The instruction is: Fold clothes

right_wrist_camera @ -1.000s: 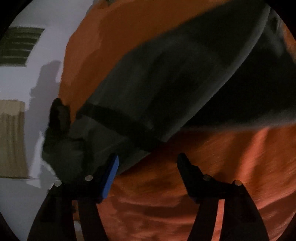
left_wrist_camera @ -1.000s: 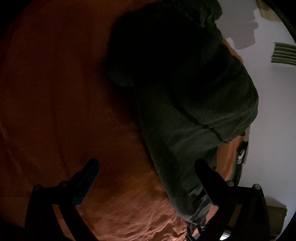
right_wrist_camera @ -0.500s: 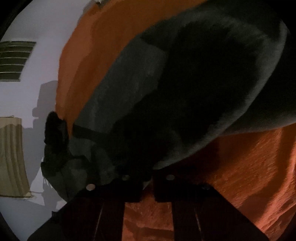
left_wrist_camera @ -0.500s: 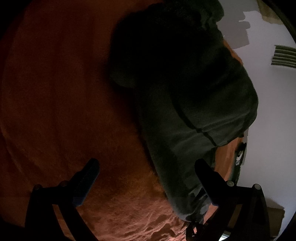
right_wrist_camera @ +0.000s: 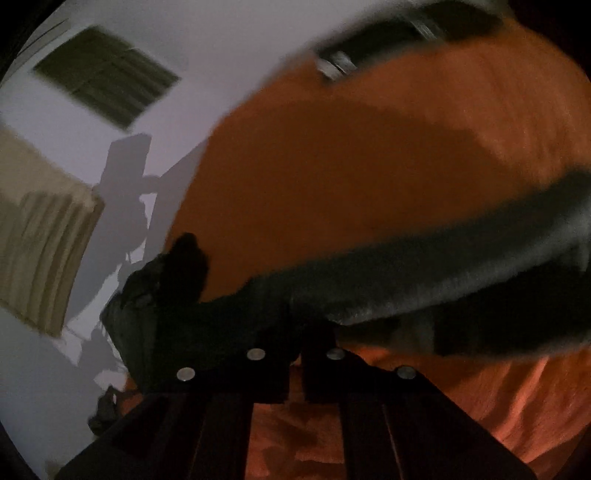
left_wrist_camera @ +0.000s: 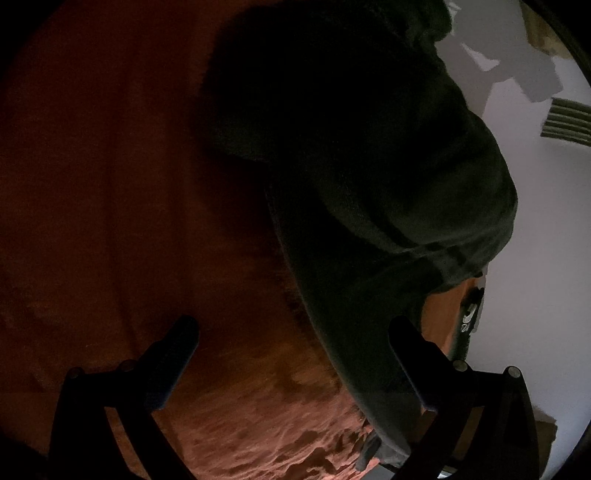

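Note:
A dark grey garment (left_wrist_camera: 369,192) lies bunched on an orange bed cover (left_wrist_camera: 110,184), reaching from the top of the left wrist view down to the lower right. My left gripper (left_wrist_camera: 295,339) hangs open above the cover, its right finger over the garment's lower edge. In the right wrist view the same garment (right_wrist_camera: 424,280) stretches from the right edge down to my right gripper (right_wrist_camera: 295,325), which is shut on its edge and holds it lifted off the orange cover (right_wrist_camera: 351,166). A bunched end of cloth (right_wrist_camera: 155,295) hangs left of the fingers. The picture is blurred.
A white floor (left_wrist_camera: 535,258) lies beyond the bed's right edge, with a striped mat (left_wrist_camera: 565,122) on it. In the right wrist view the floor (right_wrist_camera: 166,44) holds a dark striped mat (right_wrist_camera: 107,85) and a beige cloth (right_wrist_camera: 40,229). A dark long object (right_wrist_camera: 406,33) lies by the bed's far edge.
My right gripper shut on the garment's edge and rose with it, so the cloth lifted off the cover. In the left wrist view the garment's right side shifted; the left gripper stayed open and still.

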A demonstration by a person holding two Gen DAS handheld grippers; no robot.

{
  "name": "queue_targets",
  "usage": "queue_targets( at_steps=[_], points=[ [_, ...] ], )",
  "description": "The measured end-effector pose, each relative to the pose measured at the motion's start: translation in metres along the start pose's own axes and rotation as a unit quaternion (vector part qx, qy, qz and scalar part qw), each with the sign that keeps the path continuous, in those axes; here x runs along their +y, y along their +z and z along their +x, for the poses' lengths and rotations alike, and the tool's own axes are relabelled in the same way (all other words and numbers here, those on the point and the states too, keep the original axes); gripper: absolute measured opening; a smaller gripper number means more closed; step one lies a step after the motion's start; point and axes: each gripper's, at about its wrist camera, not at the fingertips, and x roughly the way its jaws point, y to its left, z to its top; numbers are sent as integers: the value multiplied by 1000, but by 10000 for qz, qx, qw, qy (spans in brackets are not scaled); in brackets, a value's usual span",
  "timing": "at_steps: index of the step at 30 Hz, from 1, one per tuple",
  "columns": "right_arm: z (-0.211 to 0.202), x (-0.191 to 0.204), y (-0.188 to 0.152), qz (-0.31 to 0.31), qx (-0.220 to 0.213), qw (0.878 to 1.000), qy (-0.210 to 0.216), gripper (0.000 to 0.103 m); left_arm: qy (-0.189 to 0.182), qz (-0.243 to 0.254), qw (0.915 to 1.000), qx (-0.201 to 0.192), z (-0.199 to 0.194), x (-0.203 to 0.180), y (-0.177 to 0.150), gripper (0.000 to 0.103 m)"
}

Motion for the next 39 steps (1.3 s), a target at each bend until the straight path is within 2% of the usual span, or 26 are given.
queue_targets(
  at_steps=[3,8,11,13,15,18,20,21,23,24,25,28,31,34,38,39],
  points=[
    [-26,20,7,-193,-341,9990,208,3,-59,197,9993,-310,-4,-10,-3,102],
    [-63,34,27,-54,-746,9954,599,3,-330,404,9971,-550,-4,-24,-4,102],
    [-101,37,36,-188,-1033,9927,593,3,-546,223,9939,-932,-11,-24,-1,102],
    [-123,40,37,-320,-1208,9909,492,3,-828,2,9886,-1256,-20,-21,3,102],
    [-138,40,38,-385,-1381,9889,401,3,-1022,-33,9873,-1212,-21,-23,9,102],
    [-159,35,40,-346,-1539,9869,328,3,-1032,217,9902,-916,-11,-37,13,102],
    [-171,31,40,-297,-1602,9862,289,3,-1166,211,9907,-674,0,-47,11,100],
    [-176,28,40,-285,-1644,9857,248,3,-1235,171,9903,-616,0,-47,11,94],
    [-190,22,39,-232,-1759,9840,148,2,-1211,230,9911,-502,3,-52,7,52],
    [-198,17,39,-147,-1825,9830,95,2,-1202,265,9914,-447,4,-54,5,11],
    [-203,12,39,-55,-1864,9824,62,2,-1212,340,9912,-415,5,-59,0,6],
    [-220,-5,40,155,-2016,9793,-92,2,-1279,646,9888,-410,-2,-78,-16,6],
    [-242,-17,42,279,-2215,9743,-308,2,-1559,1468,9745,-664,-38,-132,-39,5],
    [-265,-19,45,334,-2420,9689,-390,2,-1846,2326,9509,-868,-75,-191,-67,5],
    [-309,-10,48,143,-2897,9554,-560,2,-2320,3268,9117,-902,-120,-272,-117,5],
    [-324,-4,49,27,-3125,9478,-624,2,-2461,3548,8975,-901,-122,-310,-125,5]
  ],
)
